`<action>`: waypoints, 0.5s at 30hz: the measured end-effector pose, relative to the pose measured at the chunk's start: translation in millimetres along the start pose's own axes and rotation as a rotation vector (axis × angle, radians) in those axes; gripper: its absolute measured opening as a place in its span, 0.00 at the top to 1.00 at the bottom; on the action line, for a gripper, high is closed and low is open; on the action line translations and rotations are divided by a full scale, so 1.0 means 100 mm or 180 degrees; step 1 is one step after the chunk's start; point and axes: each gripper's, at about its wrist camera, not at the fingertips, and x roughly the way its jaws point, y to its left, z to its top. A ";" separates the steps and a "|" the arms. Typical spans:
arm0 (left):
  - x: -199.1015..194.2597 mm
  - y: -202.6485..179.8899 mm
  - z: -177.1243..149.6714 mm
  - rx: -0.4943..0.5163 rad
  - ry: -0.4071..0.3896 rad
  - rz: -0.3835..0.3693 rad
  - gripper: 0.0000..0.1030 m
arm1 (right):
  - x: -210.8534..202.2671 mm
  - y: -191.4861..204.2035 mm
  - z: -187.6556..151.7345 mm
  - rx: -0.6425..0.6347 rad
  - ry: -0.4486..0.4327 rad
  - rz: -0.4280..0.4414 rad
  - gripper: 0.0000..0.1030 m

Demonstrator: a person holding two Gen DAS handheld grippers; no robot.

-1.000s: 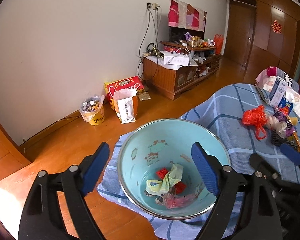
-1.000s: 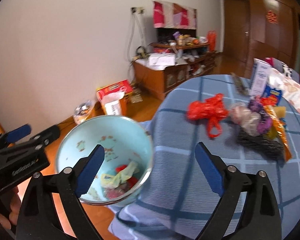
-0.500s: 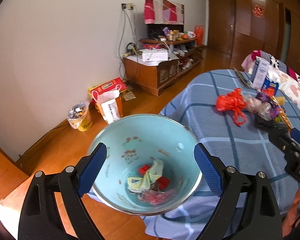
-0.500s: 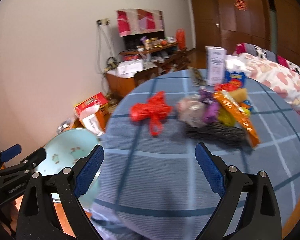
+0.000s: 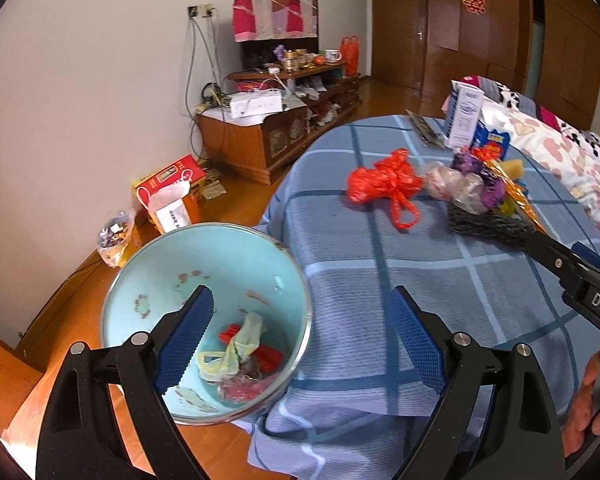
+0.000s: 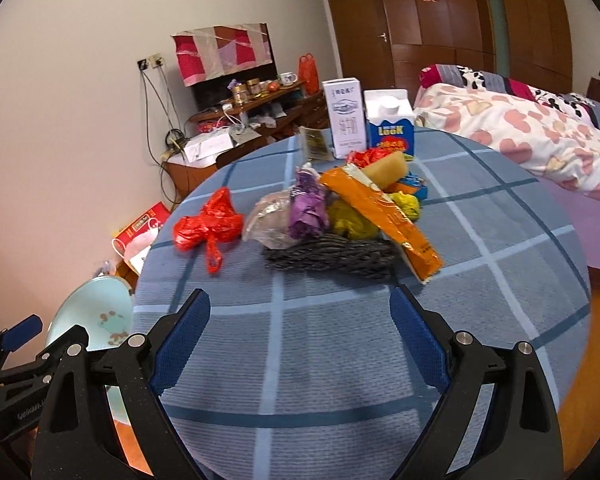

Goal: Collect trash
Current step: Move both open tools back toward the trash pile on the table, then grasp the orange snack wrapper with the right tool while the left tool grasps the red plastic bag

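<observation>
Nearest the left wrist camera, we observed the left gripper with its jaws spread wide and nothing between the blue pads. Its left finger stood over the mouth of the light blue basin, and its right finger stood over the blue checked tablecloth. The basin sat at the near left edge of the table, just beside the cloth. We noted crumpled wrappers lying at its bottom: a pale yellow-green piece, red pieces and a pinkish one.

In the right wrist view, we observed the right gripper also spread wide and empty, with bare cloth between and just beyond its pads. The left gripper's body appeared at the lower left of that view, beside the basin.

Farther along the cloth, well apart from both grippers, lay the remaining trash. We recorded a red plastic bag to the left, clear of the main heap. Right of it lay a dark woven tray carrying a clear crumpled bag, a purple wrapper, yellow wrappers and a long orange packet.

Behind the heap stood a white carton and a blue-and-white carton, both upright. A bed with a patterned quilt lay beyond the table to the right.
</observation>
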 end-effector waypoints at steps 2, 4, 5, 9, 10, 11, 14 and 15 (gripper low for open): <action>0.01 -0.06 0.00 0.0040 0.0012 -0.0012 0.15 | 0.00 -0.03 -0.01 -0.0002 0.0014 -0.0052 0.12; 0.02 -0.11 -0.01 0.0064 0.0029 -0.0024 0.15 | 0.01 -0.04 -0.02 0.0002 0.0020 -0.0071 0.12; 0.03 -0.13 -0.01 0.0071 0.0038 -0.0032 0.15 | 0.00 -0.05 -0.02 0.0006 0.0020 -0.0075 0.12; 0.06 -0.20 -0.01 0.0100 0.0055 -0.0049 0.15 | 0.00 -0.11 -0.01 0.0011 0.0011 -0.0101 0.13; 0.06 -0.22 -0.01 0.0112 0.0055 -0.0057 0.15 | -0.01 -0.11 -0.01 0.0009 0.0008 -0.0104 0.13; 0.07 -0.23 -0.01 0.0120 0.0055 -0.0060 0.15 | -0.01 -0.13 -0.01 0.0009 0.0005 -0.0109 0.15; 0.10 -0.27 0.00 0.0153 0.0061 -0.0083 0.15 | 0.02 -0.21 0.01 0.0043 0.0019 -0.0106 0.23; 0.12 -0.29 0.01 0.0167 0.0066 -0.0094 0.15 | 0.03 -0.27 0.01 0.0083 0.0040 -0.0108 0.25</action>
